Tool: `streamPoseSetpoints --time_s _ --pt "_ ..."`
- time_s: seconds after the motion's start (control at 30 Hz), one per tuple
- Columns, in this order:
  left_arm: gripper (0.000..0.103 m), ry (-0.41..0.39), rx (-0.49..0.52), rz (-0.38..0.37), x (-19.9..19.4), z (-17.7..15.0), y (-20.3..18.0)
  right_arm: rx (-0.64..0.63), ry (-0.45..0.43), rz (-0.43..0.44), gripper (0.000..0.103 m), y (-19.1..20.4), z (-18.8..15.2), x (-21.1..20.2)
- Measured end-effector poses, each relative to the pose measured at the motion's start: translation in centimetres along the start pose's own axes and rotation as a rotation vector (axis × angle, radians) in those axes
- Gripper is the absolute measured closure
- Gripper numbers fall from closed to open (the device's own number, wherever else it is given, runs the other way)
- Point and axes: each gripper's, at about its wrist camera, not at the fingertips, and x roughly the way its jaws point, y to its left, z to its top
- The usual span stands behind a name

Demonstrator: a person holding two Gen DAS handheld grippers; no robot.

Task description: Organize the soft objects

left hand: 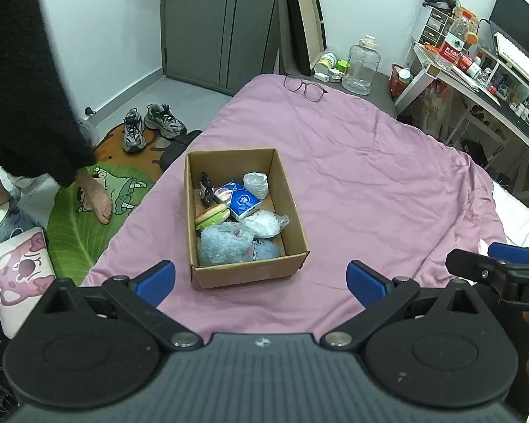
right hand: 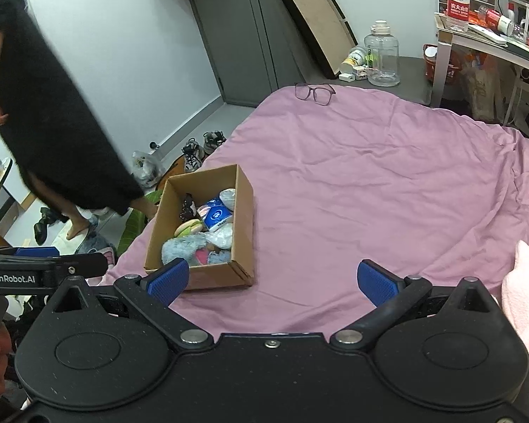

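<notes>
An open cardboard box (left hand: 290,208) (right hand: 245,208) sits on the purple bedsheet (left hand: 363,176) (right hand: 370,183). Inside lie a fluffy blue plush (left hand: 225,246) (right hand: 180,248), a burger-shaped toy (left hand: 211,215) (right hand: 189,227), a blue tissue pack (left hand: 241,200) (right hand: 217,215), a clear bag (left hand: 266,224) (right hand: 222,236), a white bundle (left hand: 255,184) (right hand: 228,197) and a small dark figure (left hand: 205,188) (right hand: 187,208). My left gripper (left hand: 261,282) is open and empty, just short of the box's near wall. My right gripper (right hand: 273,280) is open and empty, to the right of the box.
Purple glasses (left hand: 305,86) (right hand: 314,92) lie at the bed's far edge. A person in a black garment (left hand: 28,81) (right hand: 53,130) stands barefoot on the left by a green mat (left hand: 81,225). Sneakers (left hand: 151,127), a water jug (left hand: 361,65) and a cluttered desk (left hand: 483,81) surround the bed. A pink cloth (right hand: 525,292) is at my right.
</notes>
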Motion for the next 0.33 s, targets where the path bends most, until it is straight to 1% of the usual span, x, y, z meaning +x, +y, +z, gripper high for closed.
streamPoseSetpoints --time_s 0.17,0.33 --pt "0.001 -0.021 0.015 0.007 -0.16 -0.11 -0.28 0.007 0.005 -0.001 0.0 -0.5 -0.03 0.21" --pt "0.001 -0.003 0.02 0.002 0.25 0.0 -0.68 0.011 0.013 0.0 0.0 -0.81 -0.18 0.54"
